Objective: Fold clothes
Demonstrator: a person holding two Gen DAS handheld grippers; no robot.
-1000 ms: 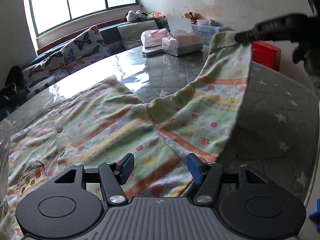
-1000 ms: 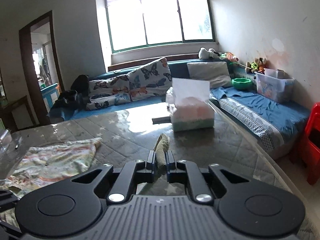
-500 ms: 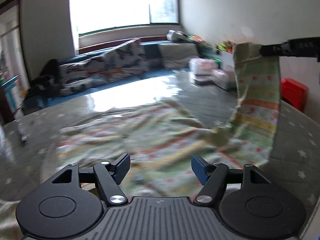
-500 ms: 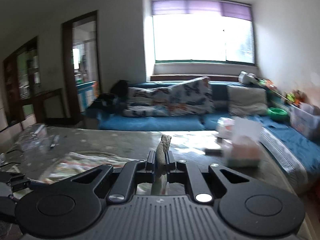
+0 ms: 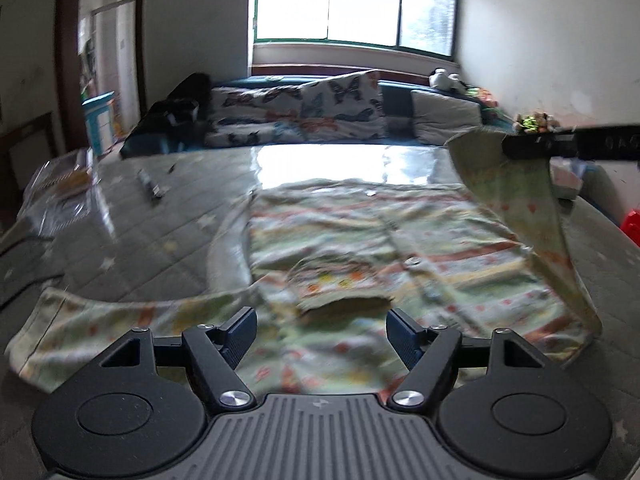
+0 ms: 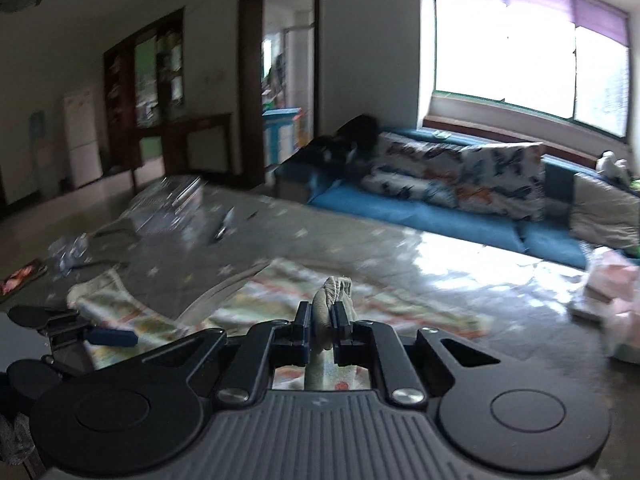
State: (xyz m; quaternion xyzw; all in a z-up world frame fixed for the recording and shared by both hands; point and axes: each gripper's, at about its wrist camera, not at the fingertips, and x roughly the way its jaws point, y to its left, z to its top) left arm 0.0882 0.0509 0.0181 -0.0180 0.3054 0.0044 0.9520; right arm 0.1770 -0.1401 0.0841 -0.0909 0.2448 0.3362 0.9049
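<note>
While our left tool sits open low in the left wrist frame, the shirt lies flat mid-frame on the desk, one sleeve lifted right. Right wrist view: our right tool clamps that sleeve, center frame.

Both wrist views look low across the table, sharing the sofa.

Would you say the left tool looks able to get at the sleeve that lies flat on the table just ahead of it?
Probably yes. The left tool is open and empty, and the flat sleeve lies just ahead to its left on the table, nothing covering it. The right tool holds the other sleeve clear.
</note>
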